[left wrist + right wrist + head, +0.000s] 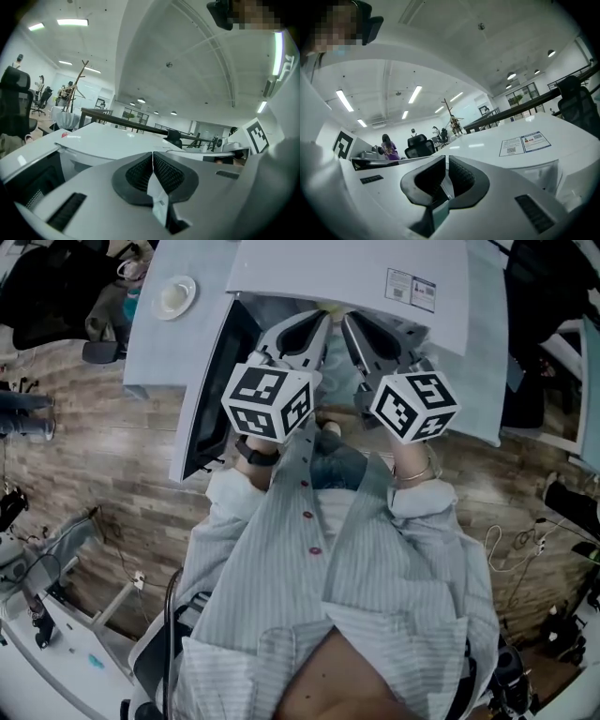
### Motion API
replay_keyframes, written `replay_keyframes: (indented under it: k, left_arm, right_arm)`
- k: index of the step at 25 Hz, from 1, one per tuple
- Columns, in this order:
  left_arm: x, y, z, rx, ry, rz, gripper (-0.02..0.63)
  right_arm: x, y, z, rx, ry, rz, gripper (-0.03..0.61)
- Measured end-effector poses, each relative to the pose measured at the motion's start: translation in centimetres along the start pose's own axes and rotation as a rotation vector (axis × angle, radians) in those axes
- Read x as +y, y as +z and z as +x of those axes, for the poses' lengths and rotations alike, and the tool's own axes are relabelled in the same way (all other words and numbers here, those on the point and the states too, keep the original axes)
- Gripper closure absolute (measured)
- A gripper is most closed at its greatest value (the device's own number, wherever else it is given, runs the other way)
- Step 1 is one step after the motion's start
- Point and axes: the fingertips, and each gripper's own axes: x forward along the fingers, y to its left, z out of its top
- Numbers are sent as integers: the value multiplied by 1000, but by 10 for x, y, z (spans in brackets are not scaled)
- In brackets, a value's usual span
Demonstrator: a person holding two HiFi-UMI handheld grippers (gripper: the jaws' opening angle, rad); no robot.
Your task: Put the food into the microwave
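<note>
The white microwave [356,277] stands on a pale table [155,352] with its door [211,395] swung open to the left. A white plate [174,296] with something pale on it sits on the table's far left corner, apart from both grippers. My left gripper [317,322] and right gripper [356,326] are side by side, raised in front of the microwave's opening and pointing at it. In the left gripper view the left gripper [153,157] has its pads pressed together on nothing, above the microwave's top [103,140]. The right gripper [446,161] also looks shut and empty.
Two printed labels [411,287] are stuck on the microwave's top. The person's striped shirt [356,559] fills the lower head view, over a wood floor [84,456]. Office chairs [417,145], a coat stand [77,89] and people are far off in the room.
</note>
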Motion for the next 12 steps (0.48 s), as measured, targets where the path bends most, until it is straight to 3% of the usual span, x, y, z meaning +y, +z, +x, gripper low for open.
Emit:
replay_keyframes:
  k: [12]
  left_arm:
    - [-42,10,-15,11,-172,-35,604]
  right_arm:
    - [10,6,-33,-16,57,31,543]
